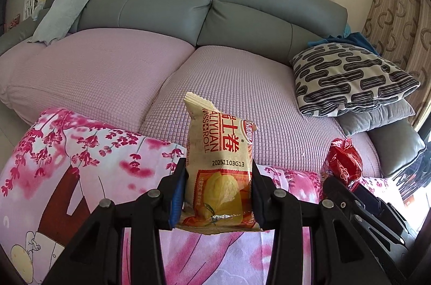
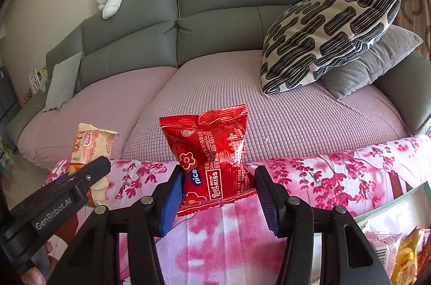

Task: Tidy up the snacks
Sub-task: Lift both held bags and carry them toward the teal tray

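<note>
Above the pink floral cloth (image 1: pixel 80 166), the left hand-held gripper (image 1: pixel 218 193) clamps an upright beige Swiss-roll packet (image 1: pixel 221 164); the right hand-held gripper (image 2: pixel 218 193) grips a red snack packet (image 2: pixel 212 150) beside it.

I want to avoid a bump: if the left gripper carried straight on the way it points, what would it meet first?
Probably the pink sofa seat cover. The left gripper, shut on the Swiss roll packet, aims over the floral cloth at it; depth is hard to judge.
</note>
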`<state>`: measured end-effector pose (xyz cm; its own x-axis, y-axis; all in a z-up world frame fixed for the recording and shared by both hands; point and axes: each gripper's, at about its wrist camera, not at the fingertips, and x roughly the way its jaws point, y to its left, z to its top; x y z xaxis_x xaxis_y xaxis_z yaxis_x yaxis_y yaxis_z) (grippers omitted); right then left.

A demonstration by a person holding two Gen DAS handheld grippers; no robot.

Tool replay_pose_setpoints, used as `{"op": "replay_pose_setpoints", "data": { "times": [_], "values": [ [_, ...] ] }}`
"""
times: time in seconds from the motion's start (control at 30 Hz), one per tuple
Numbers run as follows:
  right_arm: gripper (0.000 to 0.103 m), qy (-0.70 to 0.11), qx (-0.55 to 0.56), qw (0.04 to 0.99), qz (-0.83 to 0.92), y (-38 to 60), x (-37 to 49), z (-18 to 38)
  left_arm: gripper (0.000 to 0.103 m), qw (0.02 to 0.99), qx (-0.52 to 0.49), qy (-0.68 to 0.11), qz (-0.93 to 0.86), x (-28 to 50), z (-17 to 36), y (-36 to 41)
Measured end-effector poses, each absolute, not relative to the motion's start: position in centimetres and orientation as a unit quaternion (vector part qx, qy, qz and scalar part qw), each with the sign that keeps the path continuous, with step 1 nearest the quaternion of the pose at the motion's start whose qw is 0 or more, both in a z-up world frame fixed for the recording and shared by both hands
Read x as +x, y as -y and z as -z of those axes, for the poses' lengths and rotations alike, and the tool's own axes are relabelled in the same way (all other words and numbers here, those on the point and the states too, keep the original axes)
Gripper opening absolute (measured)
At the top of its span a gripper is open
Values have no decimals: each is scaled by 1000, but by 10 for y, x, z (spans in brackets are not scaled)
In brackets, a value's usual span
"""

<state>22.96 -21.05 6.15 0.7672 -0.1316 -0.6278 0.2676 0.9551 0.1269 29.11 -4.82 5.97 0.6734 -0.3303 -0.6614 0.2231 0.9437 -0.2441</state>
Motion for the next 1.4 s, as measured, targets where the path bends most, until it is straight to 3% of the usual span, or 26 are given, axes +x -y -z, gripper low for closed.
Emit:
{"op": "replay_pose_setpoints", "data": {
  "times": [0.57,1.4],
  "values": [
    [56,-355,108,923,103,204,190,-65,43,887,-68,-427,165,256,-53,70],
    [56,-393,118,894,181,262,45,-65,43,854,-39,-463,235,113,-50,112]
  ]
}}
